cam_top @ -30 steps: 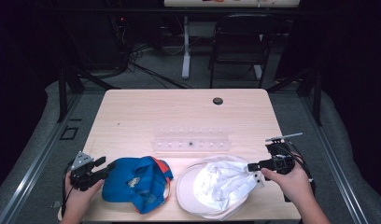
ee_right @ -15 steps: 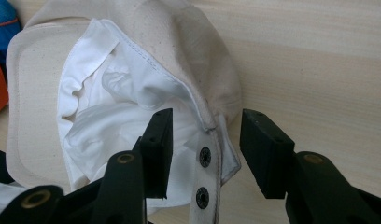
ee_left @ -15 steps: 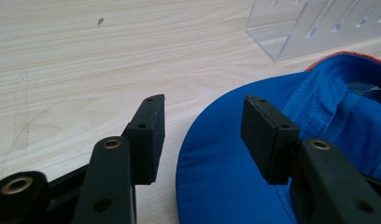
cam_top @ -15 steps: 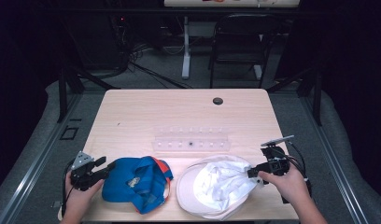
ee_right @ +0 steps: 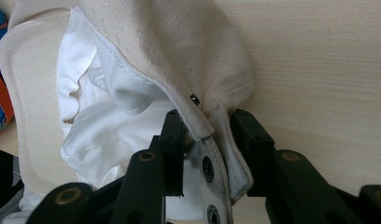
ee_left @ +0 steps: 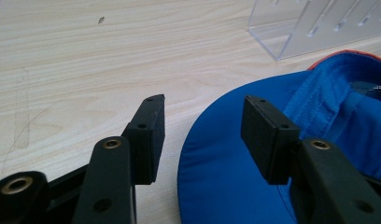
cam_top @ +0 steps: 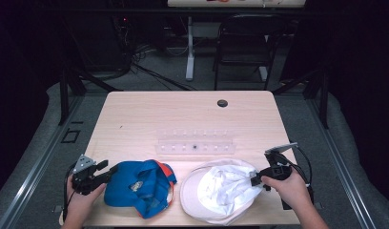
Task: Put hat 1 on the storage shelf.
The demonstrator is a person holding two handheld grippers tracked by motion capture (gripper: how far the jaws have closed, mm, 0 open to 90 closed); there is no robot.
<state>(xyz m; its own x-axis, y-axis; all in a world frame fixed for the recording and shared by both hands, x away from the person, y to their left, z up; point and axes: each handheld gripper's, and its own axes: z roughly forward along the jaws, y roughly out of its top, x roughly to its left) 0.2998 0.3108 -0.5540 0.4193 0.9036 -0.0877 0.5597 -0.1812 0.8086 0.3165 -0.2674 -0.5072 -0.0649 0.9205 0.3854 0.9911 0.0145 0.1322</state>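
Risk of a slipping hold: right gripper [ee_right: 205,140], jaws just closing around the back strap of the white cap [cam_top: 221,191] at the table's [cam_top: 183,119] five o'clock, may catch only thin fabric, while left gripper [ee_left: 202,128] stays spread at the blue cap [cam_top: 138,186].

Two caps on the table — one blue cap [cam_top: 138,187], one white cap [cam_top: 220,191] — plus one clear rack [cam_top: 195,143].
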